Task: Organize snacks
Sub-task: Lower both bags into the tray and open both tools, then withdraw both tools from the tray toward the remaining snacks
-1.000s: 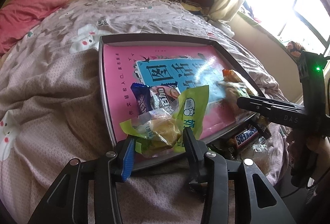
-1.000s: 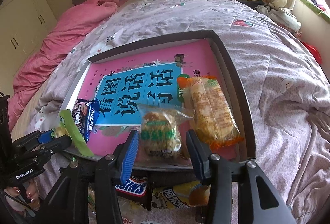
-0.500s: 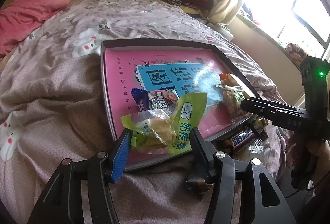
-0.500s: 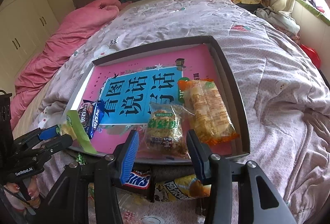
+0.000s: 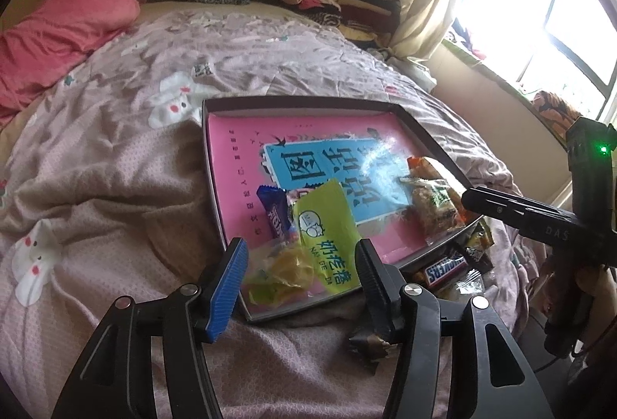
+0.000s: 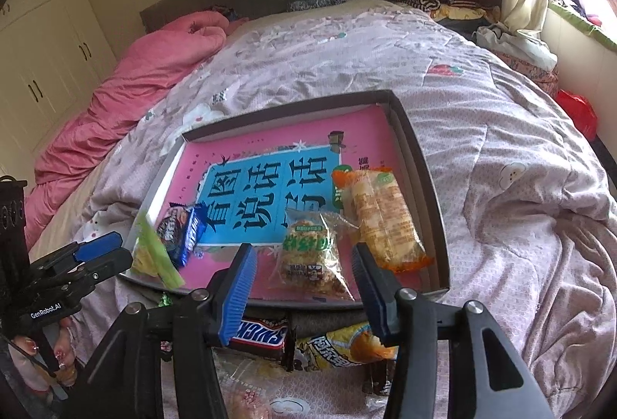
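Both sets of fingers stand apart, empty: the left gripper (image 5: pixel 300 272) over the green plastic snack packet (image 5: pixel 326 243), freshly laid in the shallow pink-lined cardboard tray (image 6: pixel 424 164); the right gripper (image 6: pixel 302 276) near the clear-wrapped rice cracker (image 6: pixel 308 257), leaving the Snickers bar (image 6: pixel 260 336) outside.

Black-framed left gripper (image 5: pixel 300 278) shows one ribbed blue pad, one black, silver pivot screws, white "GenRobot.AI" lettering and painted nails beneath it, while the right gripper (image 6: pixel 304 282) wears two blue pads, a green light, "DAS".

Right gripper (image 6: pixel 302 278) jaws gape before a rice-cracker packet (image 6: pixel 310 259) in the tray (image 6: pixel 424 183).
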`<state>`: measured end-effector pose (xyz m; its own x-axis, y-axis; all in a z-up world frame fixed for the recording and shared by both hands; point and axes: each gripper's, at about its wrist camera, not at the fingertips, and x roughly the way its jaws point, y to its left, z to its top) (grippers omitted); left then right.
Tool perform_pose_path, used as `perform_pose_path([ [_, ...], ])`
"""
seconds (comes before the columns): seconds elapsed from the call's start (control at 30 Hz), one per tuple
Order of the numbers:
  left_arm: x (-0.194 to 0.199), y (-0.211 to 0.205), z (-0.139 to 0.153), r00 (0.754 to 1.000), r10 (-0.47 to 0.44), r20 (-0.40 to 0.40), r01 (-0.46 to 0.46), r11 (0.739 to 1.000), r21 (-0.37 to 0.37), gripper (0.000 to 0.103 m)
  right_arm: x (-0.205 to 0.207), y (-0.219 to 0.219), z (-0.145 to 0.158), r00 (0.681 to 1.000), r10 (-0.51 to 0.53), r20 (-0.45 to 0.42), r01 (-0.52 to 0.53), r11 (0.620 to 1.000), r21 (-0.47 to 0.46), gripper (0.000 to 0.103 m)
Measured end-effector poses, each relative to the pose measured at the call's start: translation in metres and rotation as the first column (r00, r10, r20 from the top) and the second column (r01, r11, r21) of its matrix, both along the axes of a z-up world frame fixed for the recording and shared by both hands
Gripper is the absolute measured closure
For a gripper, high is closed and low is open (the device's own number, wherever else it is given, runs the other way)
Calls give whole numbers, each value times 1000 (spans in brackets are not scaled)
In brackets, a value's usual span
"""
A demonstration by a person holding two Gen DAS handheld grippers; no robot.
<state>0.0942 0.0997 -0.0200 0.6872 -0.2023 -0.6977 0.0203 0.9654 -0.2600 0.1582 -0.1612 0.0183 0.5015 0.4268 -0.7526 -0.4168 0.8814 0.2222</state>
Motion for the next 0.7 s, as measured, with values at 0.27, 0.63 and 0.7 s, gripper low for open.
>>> perform_pose_path([
  [0.27, -9, 1, 16, 998, 9, 62, -9, 1000, 9, 28, -4, -8, 12, 999, -13, 35, 11, 999, 47, 50],
  [0.63, -20, 6, 32, 991, 27, 129, -27, 1000, -6, 27, -11, -22, 33, 996, -35, 82, 27, 996, 90, 43],
  [0.7, -21, 6, 34, 990, 26, 136, -26, 1000, -5, 27, -13, -23, 35, 995, -38, 87, 30, 995, 93, 43],
])
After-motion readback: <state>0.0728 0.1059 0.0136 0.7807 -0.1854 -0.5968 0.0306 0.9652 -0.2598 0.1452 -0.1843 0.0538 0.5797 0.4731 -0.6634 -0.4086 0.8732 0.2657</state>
